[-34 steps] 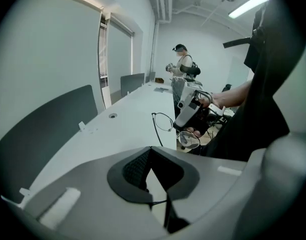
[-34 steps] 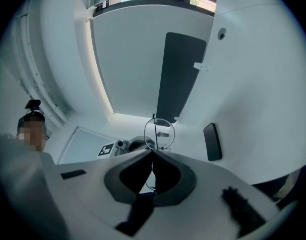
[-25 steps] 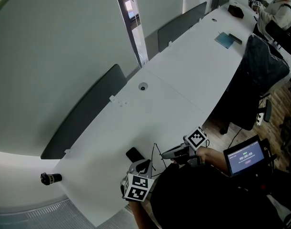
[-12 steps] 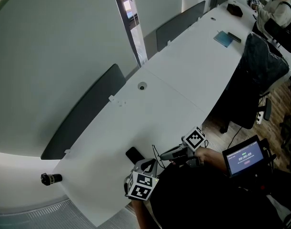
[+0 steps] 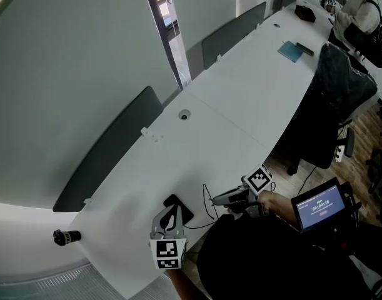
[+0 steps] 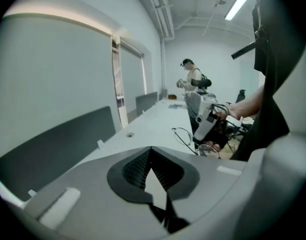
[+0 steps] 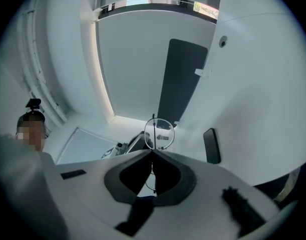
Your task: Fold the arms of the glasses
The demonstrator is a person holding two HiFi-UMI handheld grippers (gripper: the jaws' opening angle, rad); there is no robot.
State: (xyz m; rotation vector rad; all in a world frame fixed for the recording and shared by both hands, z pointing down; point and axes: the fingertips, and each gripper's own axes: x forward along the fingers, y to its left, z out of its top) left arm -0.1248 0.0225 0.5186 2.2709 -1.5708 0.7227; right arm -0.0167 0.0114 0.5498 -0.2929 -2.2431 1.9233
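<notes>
The right gripper [image 7: 153,151] is pinching the glasses [image 7: 159,133] between closed jaws. A thin wire of the frame is running down through the pads, and one round lens is standing just past the tips. The left gripper [image 6: 150,149] is carrying nothing, its jaws pressed together. It is hovering just beside the glasses over the near edge of the white table [image 5: 228,105], close to a black flat thing [image 7: 211,145] (a phone or a case, I cannot tell which) lying on the top.

The glasses are looking very light and thin-wired, so I am judging them springy but easy to bend, with smooth lenses that would slip and smudge under a pad. The safest hold is probably on the front frame, at the rim or the bridge, and the right gripper seems to be holding about there. An arm should be giving way at its hinge to a gentle sideways push partway along its length, and the closed left jaws could be serving as a blunt pusher. With only one pinch point, the frame may be twisting in the grip if the push is too firm.
</notes>
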